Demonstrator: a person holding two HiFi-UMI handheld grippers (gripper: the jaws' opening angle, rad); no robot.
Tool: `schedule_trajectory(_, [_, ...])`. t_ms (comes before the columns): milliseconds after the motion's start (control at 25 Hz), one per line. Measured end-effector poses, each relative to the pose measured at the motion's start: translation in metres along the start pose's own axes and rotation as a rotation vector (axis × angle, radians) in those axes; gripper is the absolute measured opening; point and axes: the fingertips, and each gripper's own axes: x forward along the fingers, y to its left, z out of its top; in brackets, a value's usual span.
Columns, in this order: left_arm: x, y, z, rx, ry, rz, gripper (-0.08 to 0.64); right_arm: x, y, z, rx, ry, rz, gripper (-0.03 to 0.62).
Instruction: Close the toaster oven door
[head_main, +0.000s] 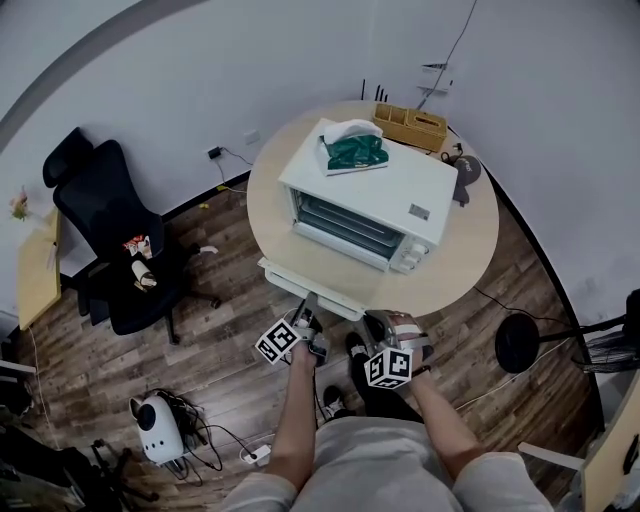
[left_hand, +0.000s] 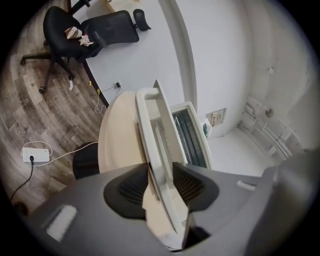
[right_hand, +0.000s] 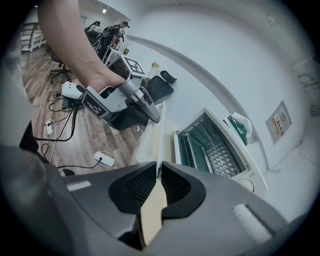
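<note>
A white toaster oven (head_main: 365, 200) stands on the round table (head_main: 470, 250). Its door (head_main: 320, 283) hangs open towards me, past the table's front edge. My left gripper (head_main: 312, 318) is at the door's free edge, near its left half. In the left gripper view the door (left_hand: 160, 145) runs between the jaws of the left gripper (left_hand: 160, 177), which stand wide apart, open. My right gripper (head_main: 375, 320) is at the door's right end. In the right gripper view the right gripper (right_hand: 158, 172) is shut on the door's thin edge (right_hand: 161, 135), beside the oven cavity (right_hand: 215, 145).
A green and white bag (head_main: 355, 150) lies on top of the oven, and a wooden box (head_main: 410, 125) sits behind it. A black office chair (head_main: 110, 240) stands to the left. A white device (head_main: 155, 425) and cables lie on the floor, with a power strip (left_hand: 35, 155) nearby.
</note>
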Motion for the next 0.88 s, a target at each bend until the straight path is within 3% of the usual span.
schedule_trajectory(440, [0.015, -0.011, 0.002, -0.056, 0.001, -0.059, 0.166, -0.006, -0.019, 0.003, 0.111, -0.019, -0.044, 0.034])
schedule_trajectory(680, [0.024, -0.026, 0.006, -0.021, 0.029, -0.063, 0.181, -0.013, -0.040, 0.004, 0.262, -0.023, -0.104, 0.035])
schedule_trajectory(880, [0.029, -0.038, 0.009, -0.010, 0.061, -0.055, 0.189, -0.026, -0.045, 0.018, 0.404, -0.085, -0.128, 0.034])
